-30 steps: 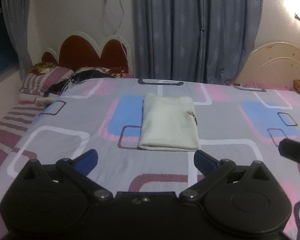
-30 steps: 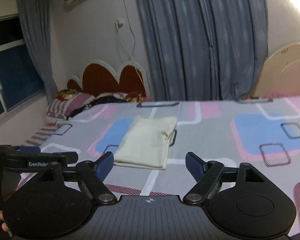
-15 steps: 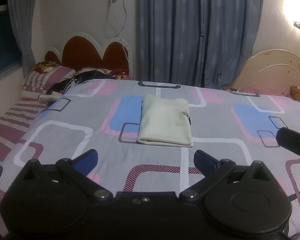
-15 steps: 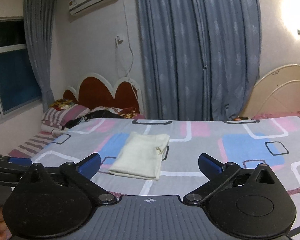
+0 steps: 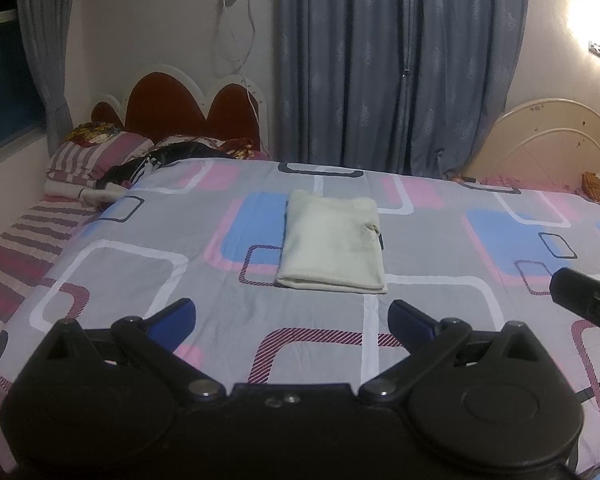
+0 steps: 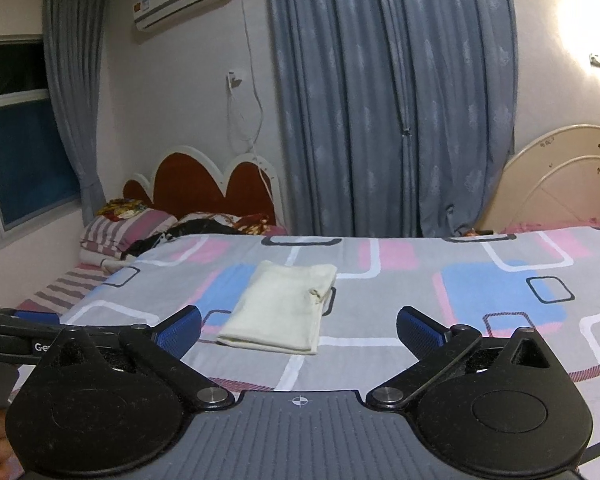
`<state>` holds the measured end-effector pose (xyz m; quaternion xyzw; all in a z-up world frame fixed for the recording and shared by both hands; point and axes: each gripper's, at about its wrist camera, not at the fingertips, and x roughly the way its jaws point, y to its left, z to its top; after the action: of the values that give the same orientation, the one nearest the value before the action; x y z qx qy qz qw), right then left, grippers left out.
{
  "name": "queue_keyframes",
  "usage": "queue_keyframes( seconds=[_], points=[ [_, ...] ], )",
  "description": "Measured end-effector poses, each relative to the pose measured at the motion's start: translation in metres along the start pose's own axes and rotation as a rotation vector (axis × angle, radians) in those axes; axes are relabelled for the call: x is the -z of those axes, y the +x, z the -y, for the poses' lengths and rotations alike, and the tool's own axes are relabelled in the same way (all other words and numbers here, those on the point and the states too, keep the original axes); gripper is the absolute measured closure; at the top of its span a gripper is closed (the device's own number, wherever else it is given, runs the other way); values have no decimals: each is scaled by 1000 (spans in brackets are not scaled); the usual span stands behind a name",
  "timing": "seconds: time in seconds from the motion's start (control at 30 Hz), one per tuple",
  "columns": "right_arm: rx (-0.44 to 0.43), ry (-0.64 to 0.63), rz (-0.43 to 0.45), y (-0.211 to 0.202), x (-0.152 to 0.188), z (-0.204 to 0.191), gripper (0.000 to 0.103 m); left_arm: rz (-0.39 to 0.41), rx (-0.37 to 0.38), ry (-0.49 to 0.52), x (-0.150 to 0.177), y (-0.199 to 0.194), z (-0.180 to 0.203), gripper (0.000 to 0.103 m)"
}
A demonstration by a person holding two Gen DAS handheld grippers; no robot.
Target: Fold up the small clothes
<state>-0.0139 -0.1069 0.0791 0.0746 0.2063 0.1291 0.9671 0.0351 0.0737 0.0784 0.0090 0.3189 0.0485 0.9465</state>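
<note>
- The left claw (image 5: 291,318) has its blue pads spread wide apart with nothing between them; it hangs over the near part of the bed, clear of the cloth.
- The right claw (image 6: 299,326) is likewise wide apart and empty, set low over the near edge of the bed; its black tip (image 5: 580,296) shows at the right border of the left wrist view.
- Beyond both claws, near but untouched, lies the cream garment (image 5: 332,248), a neat flat rectangle on the patterned bedspread (image 5: 440,312), its doubled edge toward the cameras and a small loose tab at its right side.
- Farther off are striped pillows (image 5: 96,156) by the red headboard (image 5: 180,108), and blue curtains (image 5: 380,60) behind the bed.
- Judgement: the folding of this piece looks finished, with both claws released and standing off.
- The next move probably calls for either a fresh garment, of which none is visible, or a tidy of the loose tab; gripping the stack by one layer could undo the fold.
</note>
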Motion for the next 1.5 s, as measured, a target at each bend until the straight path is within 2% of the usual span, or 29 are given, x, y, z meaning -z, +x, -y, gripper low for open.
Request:
queue_keyframes(
  seconds=[1.5],
  points=[
    [-2,1,-36,12,4,15,1,-22,-33,-20,-7,13,-4,0]
  ],
)
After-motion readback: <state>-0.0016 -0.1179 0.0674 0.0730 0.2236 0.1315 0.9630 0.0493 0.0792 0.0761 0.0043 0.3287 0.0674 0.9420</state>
